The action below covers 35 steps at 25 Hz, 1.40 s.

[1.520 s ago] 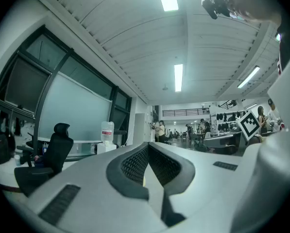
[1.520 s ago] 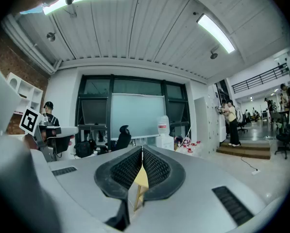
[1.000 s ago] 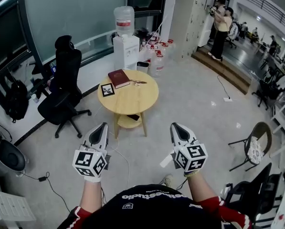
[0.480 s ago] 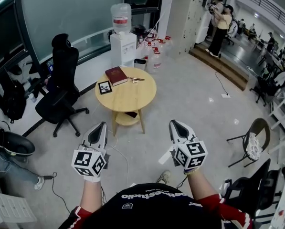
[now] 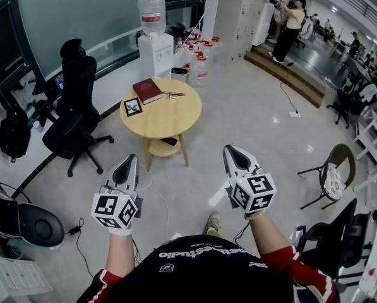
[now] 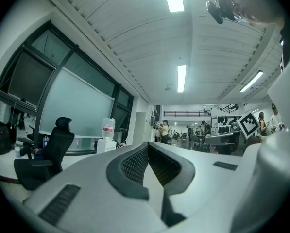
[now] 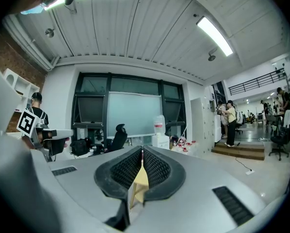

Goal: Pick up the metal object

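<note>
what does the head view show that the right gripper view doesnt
Only the head view: the top of the round table, with the red book, the marker card and the thin metal object lying on it.
Only the right gripper view: the ceiling lights, and the right gripper close up, jaws together with nothing between them.
Both: the water dispenser, the black office chair, a person by the steps, and the table, though the gripper view catches only a sliver of it.

Left gripper (image 5: 130,163), right gripper (image 5: 232,153) (both closed, empty)
</note>
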Motion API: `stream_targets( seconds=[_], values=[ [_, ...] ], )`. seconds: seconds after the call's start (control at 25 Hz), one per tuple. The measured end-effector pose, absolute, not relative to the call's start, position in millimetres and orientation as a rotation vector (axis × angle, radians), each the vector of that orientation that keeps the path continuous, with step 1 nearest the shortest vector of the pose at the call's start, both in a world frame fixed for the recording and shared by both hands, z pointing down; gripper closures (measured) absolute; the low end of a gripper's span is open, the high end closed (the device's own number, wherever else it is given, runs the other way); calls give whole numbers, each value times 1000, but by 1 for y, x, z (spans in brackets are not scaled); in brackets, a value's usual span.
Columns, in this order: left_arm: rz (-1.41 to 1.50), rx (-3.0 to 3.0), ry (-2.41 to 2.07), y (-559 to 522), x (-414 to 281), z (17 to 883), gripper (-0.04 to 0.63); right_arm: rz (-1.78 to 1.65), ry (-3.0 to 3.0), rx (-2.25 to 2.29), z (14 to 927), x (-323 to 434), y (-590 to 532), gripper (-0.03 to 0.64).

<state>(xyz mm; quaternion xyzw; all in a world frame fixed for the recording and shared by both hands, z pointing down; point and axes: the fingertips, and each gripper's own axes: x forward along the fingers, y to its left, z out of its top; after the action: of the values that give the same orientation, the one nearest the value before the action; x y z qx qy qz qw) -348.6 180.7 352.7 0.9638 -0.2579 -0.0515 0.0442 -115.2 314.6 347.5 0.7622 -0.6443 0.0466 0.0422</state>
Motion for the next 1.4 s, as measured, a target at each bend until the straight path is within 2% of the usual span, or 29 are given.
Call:
stream_targets(
  seconds=[0.8,1.4],
  values=[
    [-141,2925,-807,175,-354,358,578,212,-1949,2336,360,-103,320,591],
    [-96,2899,-787,146,-308,367,578,266,-1949,2278,375,-65,291,591]
  ],
)
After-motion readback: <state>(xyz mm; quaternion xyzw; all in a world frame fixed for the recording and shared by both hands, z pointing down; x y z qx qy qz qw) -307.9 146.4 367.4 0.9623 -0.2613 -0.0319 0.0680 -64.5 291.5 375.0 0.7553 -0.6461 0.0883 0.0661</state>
